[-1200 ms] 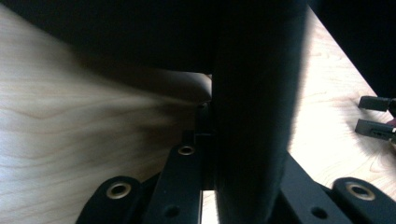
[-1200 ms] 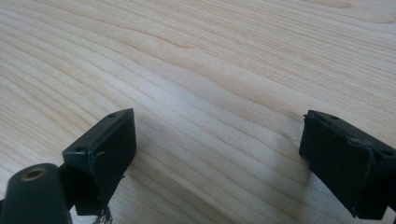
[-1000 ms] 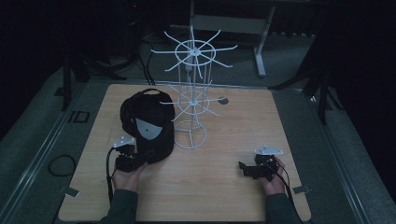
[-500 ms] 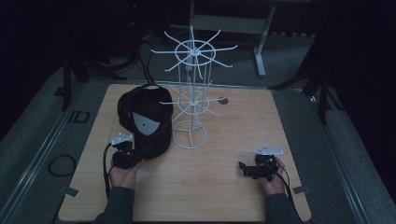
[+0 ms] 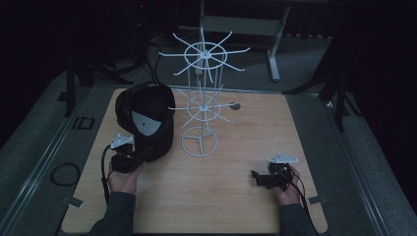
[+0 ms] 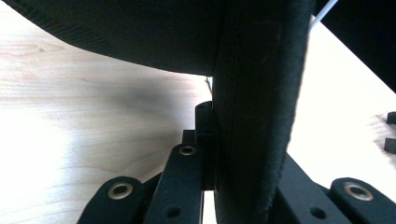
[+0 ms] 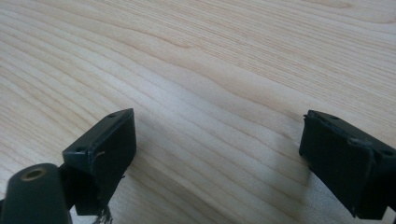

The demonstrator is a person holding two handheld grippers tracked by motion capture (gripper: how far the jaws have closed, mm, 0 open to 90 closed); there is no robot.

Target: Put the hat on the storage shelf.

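A black cap (image 5: pixel 147 123) with a grey patch on its crown stands tilted over the left part of the wooden table (image 5: pixel 231 211). My left gripper (image 5: pixel 139 156) is shut on its brim from below. In the left gripper view the thick black brim (image 6: pixel 254 102) runs up between the jaws, with the crown spreading across the top. A white wire rack (image 5: pixel 201 98) with radiating hooks stands just right of the cap. My right gripper (image 5: pixel 254 176) rests low at the front right, pointing left. It is open (image 7: pixel 219 135), with bare wood between its pads.
The rack's ring base (image 5: pixel 198 142) sits near the table's middle, and its lower hooks reach toward the cap. Metal rails (image 5: pixel 59 142) run along the table's sides. A dark frame (image 5: pixel 275 49) stands behind the table.
My left gripper has lifted the cap a little and shifted it slightly left, away from the rack. The right gripper has stayed put.
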